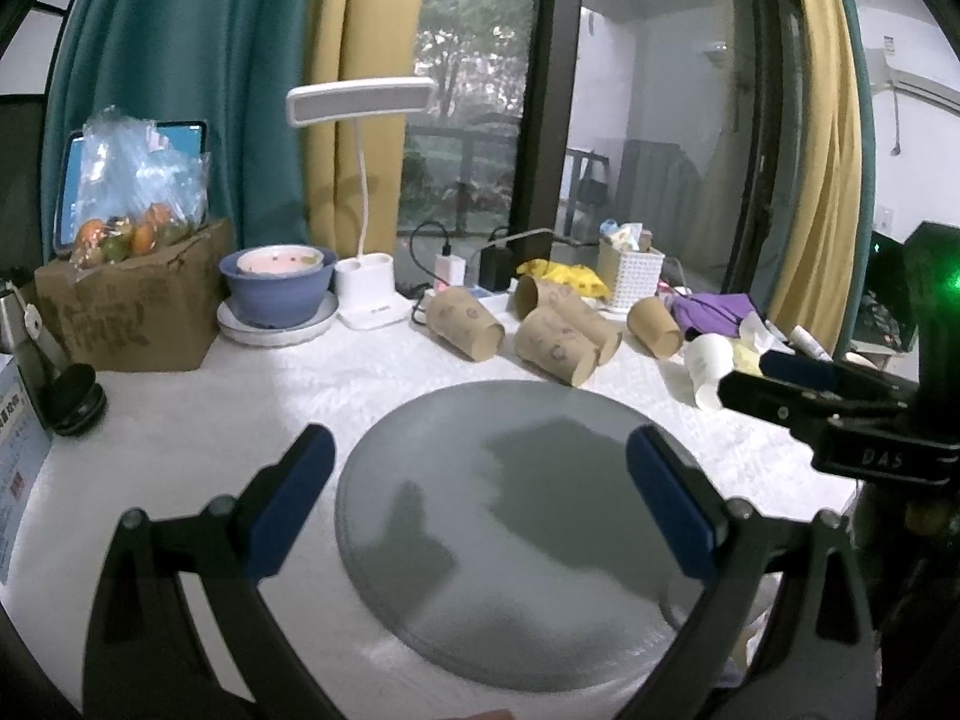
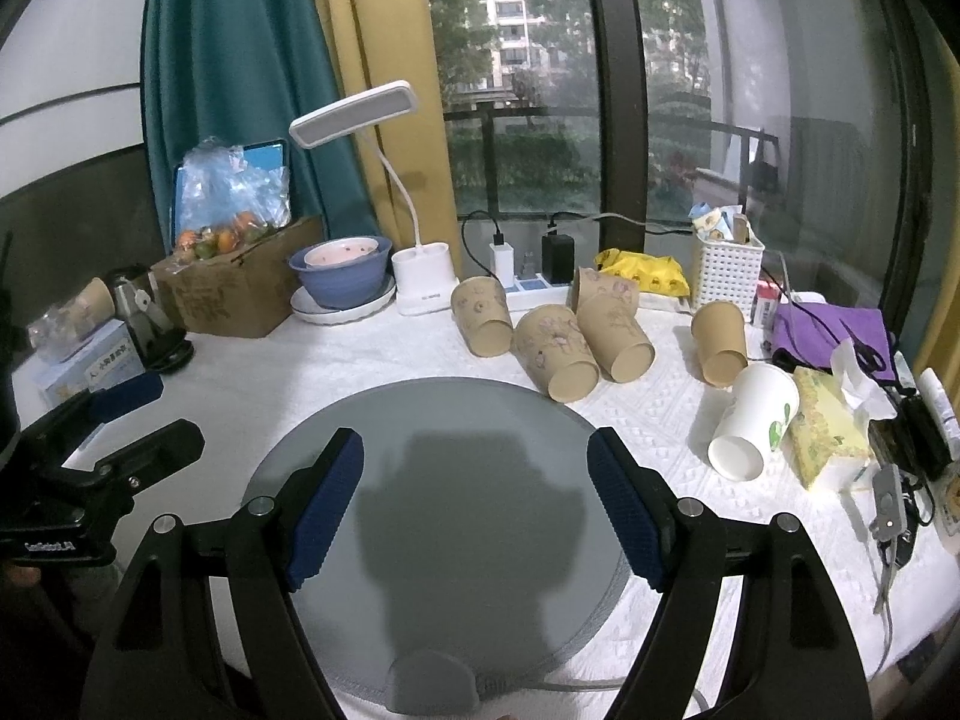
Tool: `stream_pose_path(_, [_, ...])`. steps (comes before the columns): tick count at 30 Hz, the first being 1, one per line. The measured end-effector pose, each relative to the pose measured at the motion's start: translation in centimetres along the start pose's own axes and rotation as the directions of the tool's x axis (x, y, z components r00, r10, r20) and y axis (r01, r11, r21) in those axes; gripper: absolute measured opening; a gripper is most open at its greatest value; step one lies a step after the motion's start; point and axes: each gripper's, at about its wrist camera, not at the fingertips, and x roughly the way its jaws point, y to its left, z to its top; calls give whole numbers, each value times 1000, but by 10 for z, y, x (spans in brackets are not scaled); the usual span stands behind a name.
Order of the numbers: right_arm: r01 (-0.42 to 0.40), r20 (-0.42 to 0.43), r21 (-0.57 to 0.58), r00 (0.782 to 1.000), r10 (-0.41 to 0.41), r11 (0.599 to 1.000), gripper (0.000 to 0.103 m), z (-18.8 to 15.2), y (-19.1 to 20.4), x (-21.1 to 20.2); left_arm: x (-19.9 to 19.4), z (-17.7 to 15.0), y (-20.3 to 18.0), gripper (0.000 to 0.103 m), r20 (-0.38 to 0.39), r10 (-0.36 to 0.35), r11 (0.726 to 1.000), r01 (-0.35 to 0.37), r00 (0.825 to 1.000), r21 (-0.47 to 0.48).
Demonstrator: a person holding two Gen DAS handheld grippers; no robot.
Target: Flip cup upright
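Progress: nothing is looking done yet; every cup in view is lying on its side, so the whole flip is remaining, as far as can be judged.
Left gripper (image 1: 480, 504): it is hovering over the grey round mat (image 1: 420, 462) with its fingers spread wide and nothing between them.
Right gripper (image 2: 477, 504): it is hanging over the same mat (image 2: 456, 414) with fingers spread apart, gripping nothing.
White cup (image 2: 753, 420): it is lying tipped over on the white tablecloth (image 2: 660, 420), just right of the mat, open mouth facing the camera, touching the yellow tissue pack (image 2: 828, 420).
Brown cups (image 2: 555, 354): several are lying on their sides beyond the mat, near the power strip and the desk lamp (image 2: 420, 282).
Remaining: reaching a cup, pinching it, turning it mouth-up and setting it down; which cup is meant cannot be told, though the white one is sitting nearest the right gripper.
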Motion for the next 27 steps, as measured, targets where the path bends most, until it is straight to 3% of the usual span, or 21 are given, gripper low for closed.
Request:
stream_pose_path(6, [-2, -21, 15, 1000, 3, 1000, 80, 3, -9, 12, 14, 4, 2, 99, -19, 16, 1000, -16, 1000, 18])
stream_pose_path(12, [-1, -41, 31, 999, 2, 1000, 80, 6, -21, 27, 33, 7, 3, 99, -94, -4, 999, -1, 996, -48])
stream_pose_path(18, [7, -59, 49, 998, -5, 999, 80, 13, -41, 45, 56, 16, -2, 99, -101, 0, 1000, -3, 995, -31])
stream_pose_path(27, [28, -64, 82, 998, -23, 996, 80, 27, -82, 70, 114, 31, -16, 99, -232, -30, 999, 19, 972, -49])
